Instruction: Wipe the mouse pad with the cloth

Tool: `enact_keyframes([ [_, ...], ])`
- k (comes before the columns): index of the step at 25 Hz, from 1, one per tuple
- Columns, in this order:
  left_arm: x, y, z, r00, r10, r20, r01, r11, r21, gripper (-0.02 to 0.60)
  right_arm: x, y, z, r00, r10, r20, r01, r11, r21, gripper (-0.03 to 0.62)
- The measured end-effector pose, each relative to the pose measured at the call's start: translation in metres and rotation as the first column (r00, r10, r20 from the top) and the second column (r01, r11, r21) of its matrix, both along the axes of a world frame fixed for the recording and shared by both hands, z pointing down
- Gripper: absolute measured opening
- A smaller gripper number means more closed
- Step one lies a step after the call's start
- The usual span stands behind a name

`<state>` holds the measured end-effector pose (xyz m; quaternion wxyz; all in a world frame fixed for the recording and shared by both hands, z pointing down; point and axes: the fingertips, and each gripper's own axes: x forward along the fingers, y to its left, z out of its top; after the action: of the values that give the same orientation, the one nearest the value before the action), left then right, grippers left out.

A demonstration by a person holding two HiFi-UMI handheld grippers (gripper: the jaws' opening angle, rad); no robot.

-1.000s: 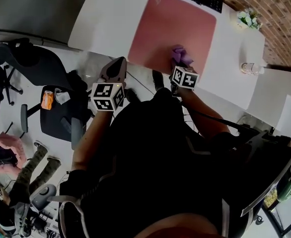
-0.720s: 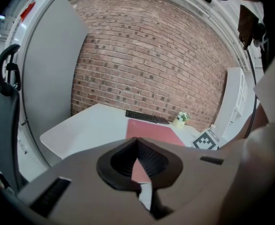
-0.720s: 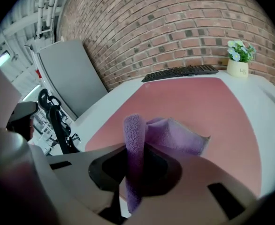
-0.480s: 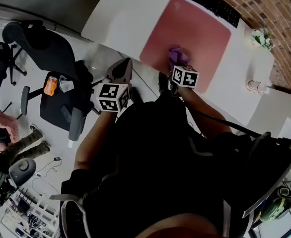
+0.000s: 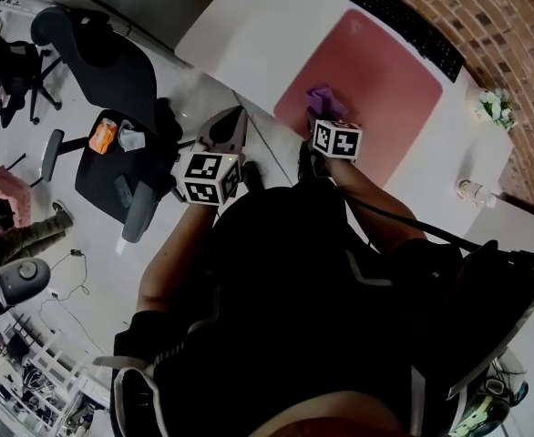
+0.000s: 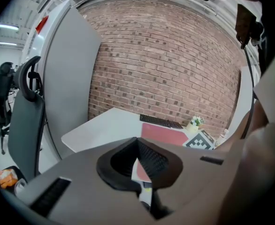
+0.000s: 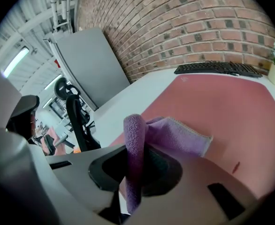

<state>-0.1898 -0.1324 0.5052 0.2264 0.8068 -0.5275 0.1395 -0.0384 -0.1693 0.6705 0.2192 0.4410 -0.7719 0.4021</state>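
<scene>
Cloth (image 7: 175,136), clamped in right fingers (image 7: 164,167), lies near pad (image 7: 231,107) edge; a stroke may run off it. Left fingers (image 6: 152,161) are together, empty.

your left gripper (image 6: 138,146) is held out ahead of your torso, forearm raised, jaws together with nothing between them. your right gripper (image 7: 133,161) reaches further forward, elbow bent, jaws clamped on the cloth (image 7: 175,135).

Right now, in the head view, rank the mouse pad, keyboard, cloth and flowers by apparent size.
1. mouse pad
2. keyboard
3. cloth and flowers: these look about alike, so I won't rank them against each other.
</scene>
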Motion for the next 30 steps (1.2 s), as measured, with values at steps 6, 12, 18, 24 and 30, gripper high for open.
enact_keyframes([
  [6, -0.002, 0.005, -0.007, 1.000, -0.023, -0.007, 0.024, 1.000, 0.012, 0.003, -0.025, -0.004, -0.002, 0.995, -0.091, 0.028, 0.091, 0.996, -0.001, 0.060],
  [12, -0.007, 0.010, -0.007, 0.999, -0.042, 0.013, 0.042, 0.999, 0.007, 0.003, -0.048, -0.012, -0.002, 0.987, -0.156, 0.027, 0.156, 0.988, 0.001, 0.060],
  [18, -0.005, 0.015, -0.004, 1.000, -0.028, 0.013, 0.028, 1.000, -0.003, 0.003, -0.081, -0.013, -0.004, 0.970, -0.235, 0.057, 0.235, 0.972, 0.008, 0.060],
  [24, 0.012, 0.008, -0.008, 0.998, 0.038, -0.046, -0.037, 0.999, 0.017, 0.003, -0.074, -0.024, -0.045, 0.945, -0.180, 0.271, 0.169, 0.984, 0.065, 0.060],
  [30, 0.055, -0.013, -0.004, 0.982, 0.175, -0.069, -0.173, 0.984, 0.032, 0.003, 0.014, -0.033, -0.098, 0.944, -0.032, 0.328, -0.030, 0.983, 0.183, 0.060],
])
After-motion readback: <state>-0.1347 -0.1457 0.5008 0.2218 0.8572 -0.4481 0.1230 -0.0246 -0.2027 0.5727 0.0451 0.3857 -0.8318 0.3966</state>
